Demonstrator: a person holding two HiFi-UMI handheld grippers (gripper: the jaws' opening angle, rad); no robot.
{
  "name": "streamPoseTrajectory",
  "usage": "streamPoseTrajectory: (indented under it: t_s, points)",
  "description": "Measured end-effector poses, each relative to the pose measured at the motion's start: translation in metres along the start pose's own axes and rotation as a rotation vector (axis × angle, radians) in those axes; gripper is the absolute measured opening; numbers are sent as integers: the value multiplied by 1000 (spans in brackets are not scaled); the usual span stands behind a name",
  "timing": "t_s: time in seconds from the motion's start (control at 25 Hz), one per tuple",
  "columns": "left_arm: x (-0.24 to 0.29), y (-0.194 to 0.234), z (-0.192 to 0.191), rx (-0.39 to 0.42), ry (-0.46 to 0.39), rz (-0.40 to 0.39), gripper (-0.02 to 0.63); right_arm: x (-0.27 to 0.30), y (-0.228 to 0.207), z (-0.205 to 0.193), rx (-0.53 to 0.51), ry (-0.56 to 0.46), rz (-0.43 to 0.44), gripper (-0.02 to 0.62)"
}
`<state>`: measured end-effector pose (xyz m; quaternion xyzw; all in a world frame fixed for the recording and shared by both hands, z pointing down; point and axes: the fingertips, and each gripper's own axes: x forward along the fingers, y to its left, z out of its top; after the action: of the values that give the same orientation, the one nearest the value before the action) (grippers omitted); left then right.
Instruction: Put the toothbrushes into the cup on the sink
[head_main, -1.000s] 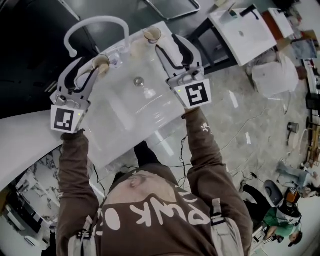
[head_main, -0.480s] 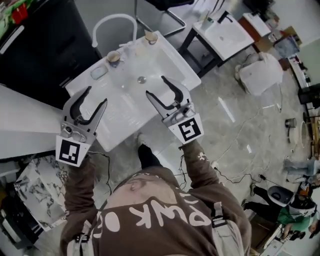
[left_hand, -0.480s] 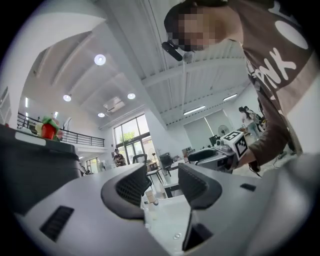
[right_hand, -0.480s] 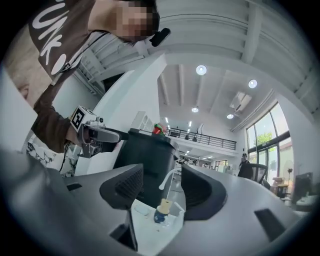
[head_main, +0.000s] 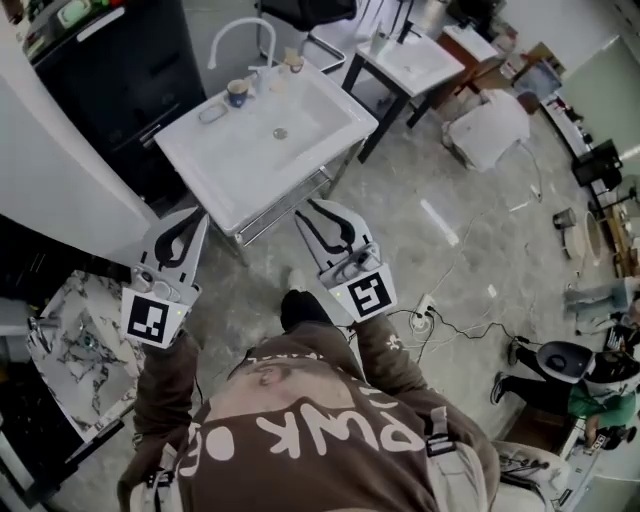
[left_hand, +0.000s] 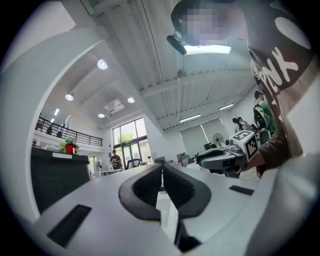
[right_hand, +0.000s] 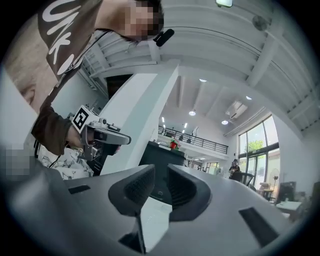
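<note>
The white sink (head_main: 225, 160) stands ahead of me, with a cup (head_main: 237, 93) and a second cup (head_main: 293, 62) on its back rim by the faucet (head_main: 232, 35). I cannot make out any toothbrush. Both grippers are held low in front of the sink's near edge, well away from the cups. My left gripper (head_main: 193, 222) (left_hand: 162, 167) is shut with nothing in it. The jaws of my right gripper (head_main: 318, 210) (right_hand: 161, 172) are closing, with a narrow gap left and nothing between them. Both gripper views look up at the ceiling.
A small dish (head_main: 212, 113) lies beside the cup. A second sink on a dark stand (head_main: 415, 55) is at the back right, with a white bundle (head_main: 487, 130) on the floor near it. A black cabinet (head_main: 110, 70) stands left of the sink. Cables (head_main: 440, 320) trail over the floor.
Both grippers have drawn back from over the sink basin to below its near edge as the person stepped away. Both pairs of jaws went from wide open to nearly together.
</note>
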<state>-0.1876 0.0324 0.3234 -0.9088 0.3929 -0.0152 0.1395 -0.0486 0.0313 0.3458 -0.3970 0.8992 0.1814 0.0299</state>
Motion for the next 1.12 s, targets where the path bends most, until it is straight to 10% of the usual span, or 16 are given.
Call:
streamPoseTrajectory:
  t_s: [1.12]
  points:
    - [-31, -103, 52, -43, -44, -31, 5, -96, 46, 36, -17, 16, 11, 9]
